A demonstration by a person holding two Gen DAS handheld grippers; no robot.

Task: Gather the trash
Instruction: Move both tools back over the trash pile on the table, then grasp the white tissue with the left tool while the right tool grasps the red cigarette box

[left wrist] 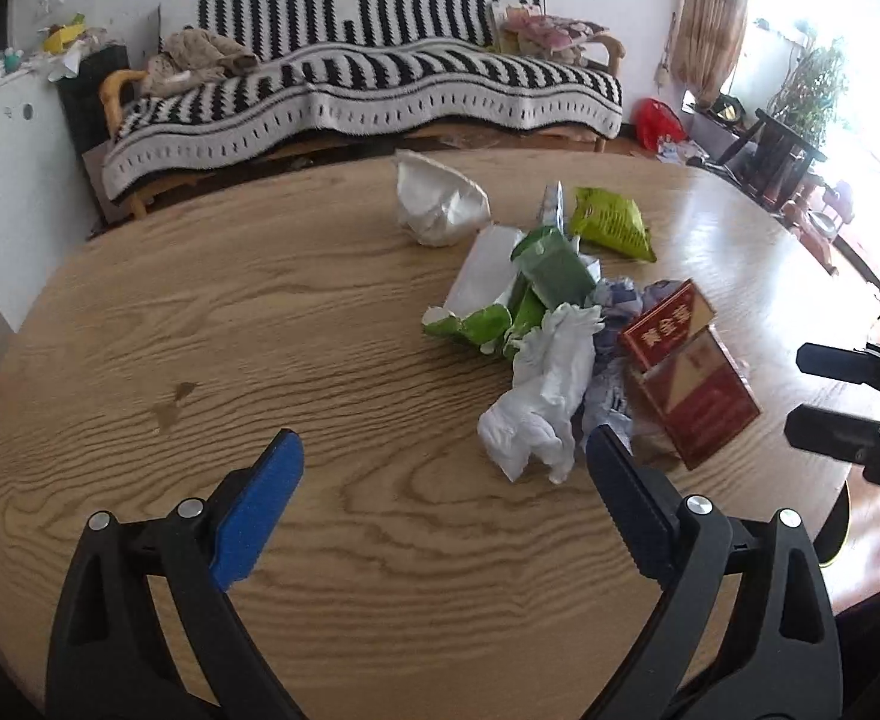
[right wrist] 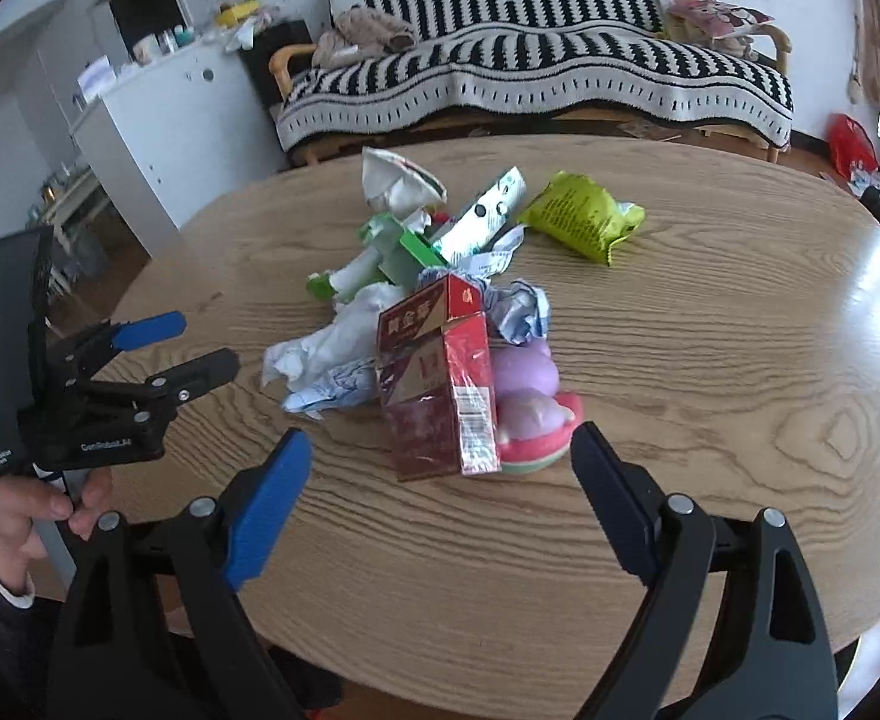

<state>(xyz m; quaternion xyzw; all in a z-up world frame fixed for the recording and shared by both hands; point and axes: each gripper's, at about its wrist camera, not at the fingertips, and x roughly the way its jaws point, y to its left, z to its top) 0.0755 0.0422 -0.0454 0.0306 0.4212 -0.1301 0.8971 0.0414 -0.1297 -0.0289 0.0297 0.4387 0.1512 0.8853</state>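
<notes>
Both grippers tilt down over the bench (left wrist: 140, 312) — left gripper (left wrist: 442, 468) and right gripper (right wrist: 440, 456) released, jaws empty, red carton (right wrist: 434, 384) just ahead.

Ahead of the grippers, beyond the wooden table (left wrist: 260, 312), stands a sofa (left wrist: 368, 90) draped in a black-and-white striped blanket; a white cabinet (right wrist: 182, 120) stands far left, a curtain (left wrist: 715, 12) far right.
</notes>
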